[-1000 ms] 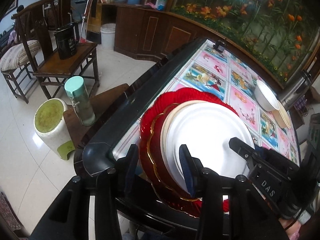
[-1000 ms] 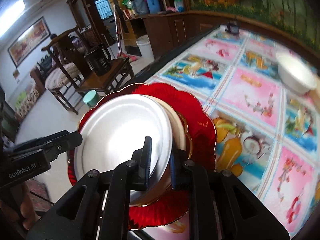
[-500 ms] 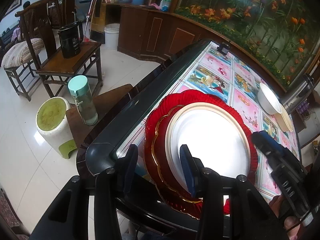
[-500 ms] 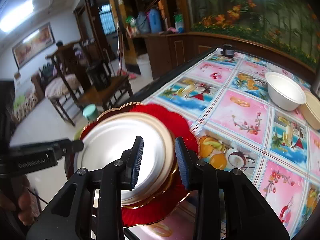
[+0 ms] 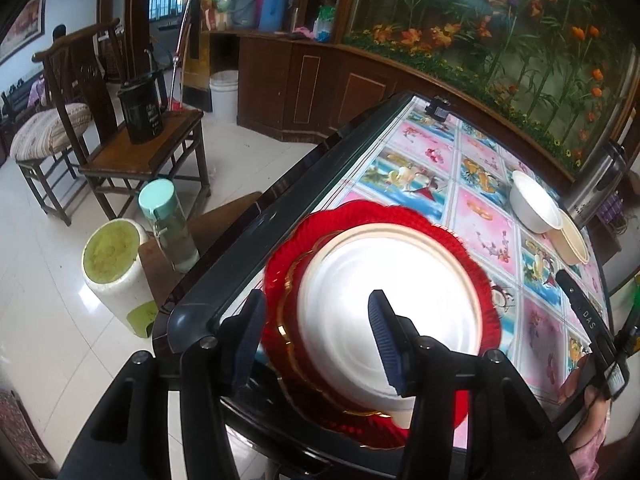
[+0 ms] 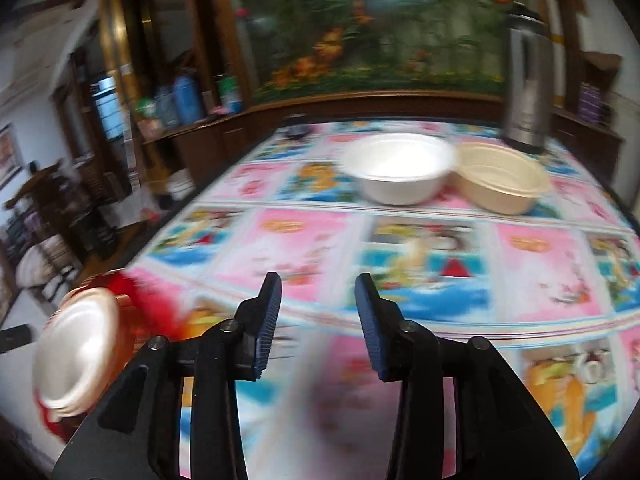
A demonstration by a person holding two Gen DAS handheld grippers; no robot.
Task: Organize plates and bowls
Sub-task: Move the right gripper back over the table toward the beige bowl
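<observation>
Straddling the near rim of a plate stack, the left gripper (image 5: 316, 332) has its jaws opening, one blue pad outside the stack on the left and the other over the white plate (image 5: 392, 308), neither pad pressing on it. The white plate sits on top of a gold-rimmed red plate (image 5: 294, 308), which lies on a larger scalloped red plate (image 5: 360, 216); the stack rests at the near corner of the table (image 5: 256, 248), overhanging its dark edge. The right gripper (image 6: 318, 324), its jaws also opening with nothing between them, points across the fruit-patterned tablecloth (image 6: 440, 248), the stack off to its lower left. That view is blurred, but a white bowl (image 6: 396, 172) and a cream bowl (image 6: 500, 184) appear to stand touching side by side at the far end, a steel flask (image 6: 526, 80) behind them. On the floor side, a green-lidded bottle (image 5: 168, 224) stands on a low wooden stool beside the table corner.
</observation>
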